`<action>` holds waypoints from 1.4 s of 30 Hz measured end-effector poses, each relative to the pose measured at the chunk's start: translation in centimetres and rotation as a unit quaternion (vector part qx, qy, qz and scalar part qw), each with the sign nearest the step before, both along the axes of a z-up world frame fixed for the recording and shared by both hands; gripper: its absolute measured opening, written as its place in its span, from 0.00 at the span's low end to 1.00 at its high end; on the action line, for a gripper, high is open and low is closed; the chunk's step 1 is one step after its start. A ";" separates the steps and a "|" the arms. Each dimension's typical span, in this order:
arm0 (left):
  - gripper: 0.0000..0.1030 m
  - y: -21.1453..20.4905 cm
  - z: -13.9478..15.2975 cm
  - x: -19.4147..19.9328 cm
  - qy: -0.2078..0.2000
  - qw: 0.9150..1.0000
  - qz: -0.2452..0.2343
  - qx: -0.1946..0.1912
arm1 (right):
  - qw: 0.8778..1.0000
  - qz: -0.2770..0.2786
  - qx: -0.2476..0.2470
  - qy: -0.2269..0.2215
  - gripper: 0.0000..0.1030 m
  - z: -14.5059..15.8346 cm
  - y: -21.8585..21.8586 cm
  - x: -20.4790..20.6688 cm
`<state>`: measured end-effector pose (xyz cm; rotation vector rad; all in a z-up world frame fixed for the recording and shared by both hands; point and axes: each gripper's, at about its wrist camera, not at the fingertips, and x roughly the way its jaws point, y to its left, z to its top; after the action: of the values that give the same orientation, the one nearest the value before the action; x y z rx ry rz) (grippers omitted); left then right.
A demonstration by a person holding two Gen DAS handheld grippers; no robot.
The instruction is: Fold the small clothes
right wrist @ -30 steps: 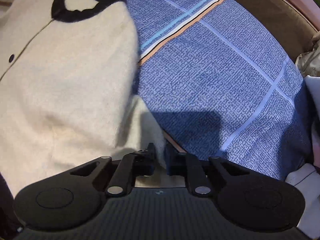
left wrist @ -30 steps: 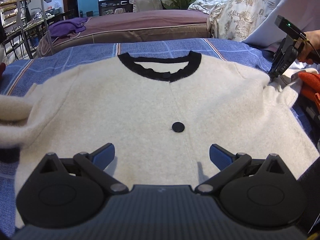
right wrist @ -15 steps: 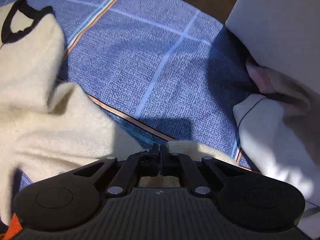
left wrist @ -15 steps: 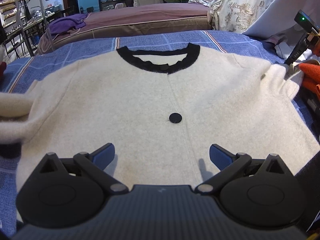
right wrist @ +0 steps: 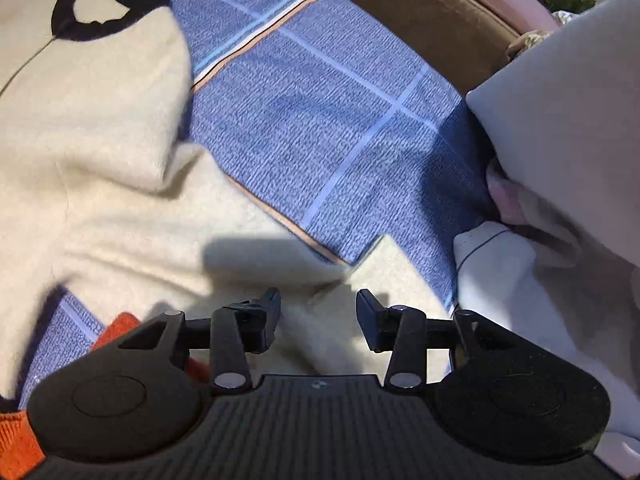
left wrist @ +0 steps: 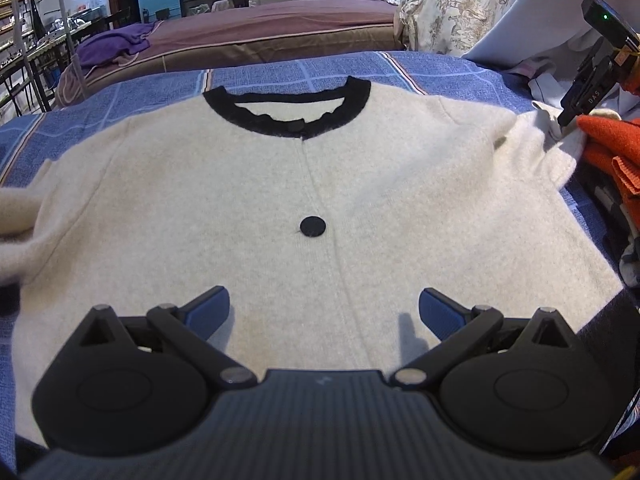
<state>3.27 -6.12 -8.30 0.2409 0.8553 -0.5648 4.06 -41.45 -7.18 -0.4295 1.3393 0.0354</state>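
A cream knit cardigan (left wrist: 248, 184) with a black collar (left wrist: 288, 118) and a black button (left wrist: 313, 226) lies flat, front up, on a blue plaid bedspread (left wrist: 280, 70). My left gripper (left wrist: 324, 312) hovers open over its lower front, nothing between the blue pads. The right gripper (right wrist: 318, 316) is over the cardigan's right sleeve (right wrist: 248, 248); its jaws are opening and the sleeve cloth lies loose between and under them, not pinched. In the left wrist view the right gripper (left wrist: 570, 114) stands at the sleeve end (left wrist: 552, 140) at far right.
Orange knitwear (left wrist: 616, 148) lies beside the right sleeve. A white pillow (right wrist: 568, 112) and white cloth (right wrist: 520, 280) sit at the bed's right side. A brown bed (left wrist: 260, 36) with a purple garment (left wrist: 116, 46) stands behind. The left sleeve (left wrist: 16, 224) bunches at the left edge.
The right gripper was shut on the sleeve end and drew it out to the right; now its jaws have parted and the sleeve lies released. The left gripper stayed open, nearly still.
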 end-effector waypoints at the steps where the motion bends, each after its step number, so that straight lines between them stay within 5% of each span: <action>1: 1.00 0.0 -0.1 0.0 0.002 1.000 0.000 0.000 | 1.000 0.000 -0.005 0.006 0.68 -0.5 -0.1 -0.2; 4: 1.00 0.1 -0.1 -0.1 0.004 1.000 -0.001 0.001 | 1.000 0.010 -0.013 0.019 0.41 -1.5 -0.4 -0.7; 5: 1.00 0.1 -0.1 -0.1 0.004 1.000 -0.003 0.000 | 1.000 0.004 -0.015 0.011 0.05 -1.4 -0.5 -1.0; 11: 1.00 0.7 -0.1 -0.3 0.006 1.000 0.004 -0.006 | 0.994 -0.047 -0.008 -0.096 0.08 3.1 -2.0 -2.5; 12: 1.00 0.7 -0.1 -0.3 0.008 1.000 0.006 -0.009 | 0.993 -0.046 0.014 -0.105 0.22 3.8 -2.0 -2.7; 18: 1.00 0.7 0.2 -0.7 0.012 1.000 0.005 -0.015 | 0.998 0.012 -0.008 -0.060 0.60 2.6 0.1 -2.6; 22: 1.00 0.9 0.3 -0.9 0.009 1.000 0.010 0.004 | 0.999 0.022 0.001 -0.037 0.66 0.9 0.9 -2.1; 26: 1.00 1.1 -0.1 -0.7 0.023 1.000 0.015 0.001 | 0.999 0.040 -0.036 0.005 0.85 -1.1 2.0 -1.4; 29: 1.00 0.9 -0.2 -0.9 0.025 1.000 0.010 0.004 | 0.996 0.041 -0.065 0.036 0.82 -2.7 2.0 -0.8; 31: 1.00 0.8 -0.2 -1.0 0.024 1.000 0.005 0.007 | 0.995 0.007 -0.085 0.048 0.49 -3.0 1.1 -0.3; 32: 1.00 0.7 -0.2 -1.0 0.025 1.000 0.003 0.009 | 0.994 -0.001 -0.095 0.061 0.10 -3.3 0.8 -0.2; 35: 1.00 0.7 -0.3 -1.0 0.028 1.000 0.003 0.009 | 0.993 -0.007 -0.113 0.038 0.10 -2.5 0.3 -0.8; 39: 1.00 0.6 -0.5 -0.7 0.030 0.999 0.015 0.004 | 0.992 -0.055 -0.072 -0.087 0.10 2.1 -0.6 -2.2; 42: 1.00 0.7 -0.6 -0.2 0.038 0.999 0.023 0.001 | 0.976 -0.109 0.002 -0.187 0.10 6.4 -1.3 -3.5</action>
<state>3.04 -5.44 -8.91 0.2021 0.9321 -0.5317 0.51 -42.75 -0.79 -0.2669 1.0071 -0.2159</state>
